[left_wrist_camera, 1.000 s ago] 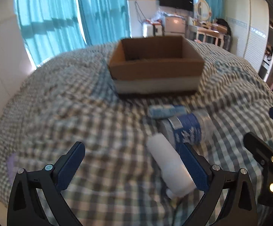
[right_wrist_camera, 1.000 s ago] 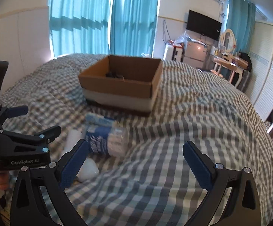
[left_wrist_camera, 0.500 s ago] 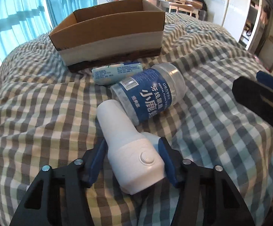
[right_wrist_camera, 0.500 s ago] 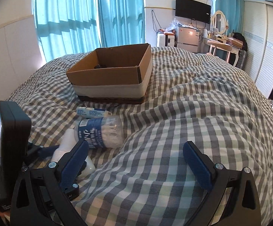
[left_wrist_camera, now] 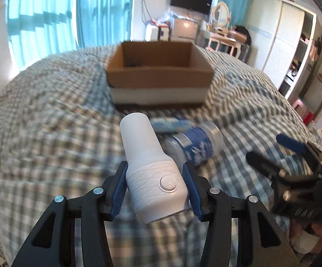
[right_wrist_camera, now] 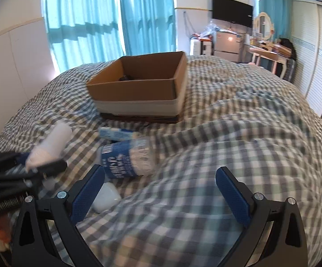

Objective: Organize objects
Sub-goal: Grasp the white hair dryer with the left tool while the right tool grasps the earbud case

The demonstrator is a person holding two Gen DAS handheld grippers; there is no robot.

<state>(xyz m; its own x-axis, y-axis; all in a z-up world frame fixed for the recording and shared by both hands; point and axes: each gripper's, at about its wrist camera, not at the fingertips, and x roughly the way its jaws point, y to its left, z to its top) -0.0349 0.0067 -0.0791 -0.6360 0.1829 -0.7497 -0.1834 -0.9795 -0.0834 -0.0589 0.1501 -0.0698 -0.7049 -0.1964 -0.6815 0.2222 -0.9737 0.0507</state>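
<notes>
White device (left_wrist_camera: 152, 169) sits clamped in the left hand-held gripper (left_wrist_camera: 155, 187), whose jaws just closed, probably bound for the box (left_wrist_camera: 159, 75); right hand-held gripper (right_wrist_camera: 161, 197) gapes empty.

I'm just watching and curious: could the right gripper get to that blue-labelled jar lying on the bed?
Probably yes. The right gripper is open and empty, and the blue-labelled jar lies just ahead of its left finger on the checked bedspread, with nothing over it. The left gripper, closed on the white device, sits off to the side.
</notes>
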